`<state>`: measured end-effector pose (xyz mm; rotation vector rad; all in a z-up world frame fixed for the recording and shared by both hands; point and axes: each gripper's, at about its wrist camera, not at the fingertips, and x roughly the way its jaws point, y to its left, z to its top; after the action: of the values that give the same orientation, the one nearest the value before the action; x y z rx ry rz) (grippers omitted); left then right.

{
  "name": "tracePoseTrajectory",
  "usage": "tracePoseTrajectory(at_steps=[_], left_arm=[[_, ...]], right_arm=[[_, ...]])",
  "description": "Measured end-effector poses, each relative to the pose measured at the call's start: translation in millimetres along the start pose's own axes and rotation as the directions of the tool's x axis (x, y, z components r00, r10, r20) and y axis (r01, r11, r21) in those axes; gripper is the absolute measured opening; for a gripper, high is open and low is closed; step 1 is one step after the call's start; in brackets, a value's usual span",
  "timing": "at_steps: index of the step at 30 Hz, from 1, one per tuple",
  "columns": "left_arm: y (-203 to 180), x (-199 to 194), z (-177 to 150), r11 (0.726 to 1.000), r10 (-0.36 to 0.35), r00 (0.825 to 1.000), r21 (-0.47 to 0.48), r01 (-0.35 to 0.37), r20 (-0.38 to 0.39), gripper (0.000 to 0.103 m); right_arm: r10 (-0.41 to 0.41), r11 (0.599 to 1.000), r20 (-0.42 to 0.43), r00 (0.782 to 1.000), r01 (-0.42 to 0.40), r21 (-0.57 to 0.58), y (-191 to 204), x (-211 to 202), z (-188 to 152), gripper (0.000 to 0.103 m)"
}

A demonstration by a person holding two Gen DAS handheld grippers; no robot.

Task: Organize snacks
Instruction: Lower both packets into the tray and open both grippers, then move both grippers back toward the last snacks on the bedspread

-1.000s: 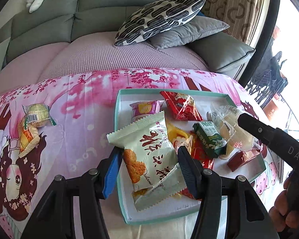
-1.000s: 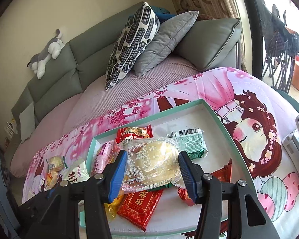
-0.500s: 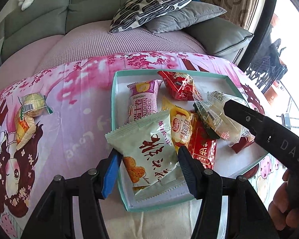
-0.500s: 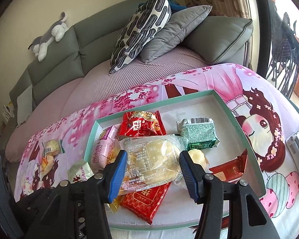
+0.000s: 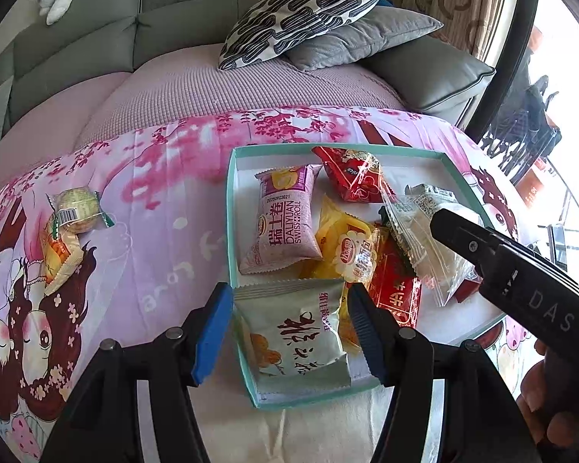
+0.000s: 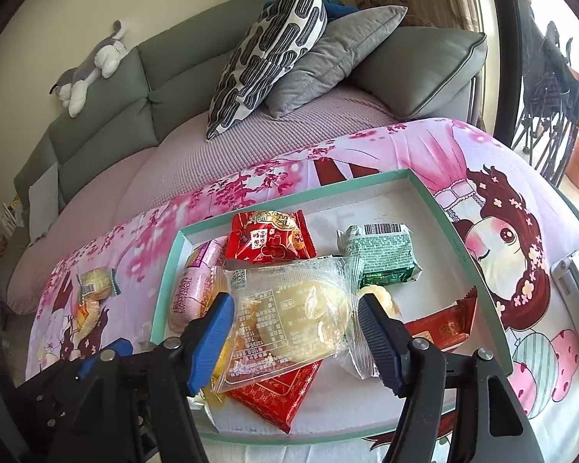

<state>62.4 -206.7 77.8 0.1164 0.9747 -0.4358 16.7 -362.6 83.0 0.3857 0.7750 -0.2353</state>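
Tray point(image 5: 233, 208): a teal-rimmed tray is set on the pink printed cloth, with most snacks already gathered inside.
Left gripper point(image 5: 289, 332): jaws have just been opening; the pale green packet point(image 5: 297, 337) lies between them at the tray's near left corner, apparently let go.
Right gripper point(image 6: 295, 335): jaws have just been opening; the clear bun packet point(image 6: 289, 316) lies between them on the red packets, with gaps visible beside the pads.
Done: the pink roll point(image 5: 285, 216), red, yellow and green packets are seen inside the tray.
Left: two snacks point(image 5: 71, 223) remain on the cloth, well to the left of the tray.
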Motion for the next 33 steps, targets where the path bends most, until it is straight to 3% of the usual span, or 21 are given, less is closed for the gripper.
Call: tracePoseTrajectory(at_steps=[11,20,29,33], left_arm=[[31.0,-16.1,6.4,0.991,0.017,0.998,-0.132,-0.008,0.066,0.063],[77.0,-15.5,3.0,0.949,0.109,0.992,-0.304,-0.083,0.067,0.063],[85.8,-6.7,-1.5,0.941,0.126,0.991,-0.322,-0.107,0.038,0.063],[85.8,-7.3,-1.5,0.941,0.13,0.991,-0.32,-0.109,0.045,0.079]], right_arm=[[-0.002,1.0,0.008,1.0,0.002,0.008,-0.3,-1.3,1.2,0.08],[-0.011,1.0,0.003,1.0,0.011,0.005,0.2,-0.2,0.8,0.081],[-0.025,1.0,-0.013,1.0,0.025,-0.01,3.4,4.1,-1.3,0.082],[-0.027,1.0,-0.007,1.0,0.027,-0.016,3.6,3.9,-1.6,0.089]])
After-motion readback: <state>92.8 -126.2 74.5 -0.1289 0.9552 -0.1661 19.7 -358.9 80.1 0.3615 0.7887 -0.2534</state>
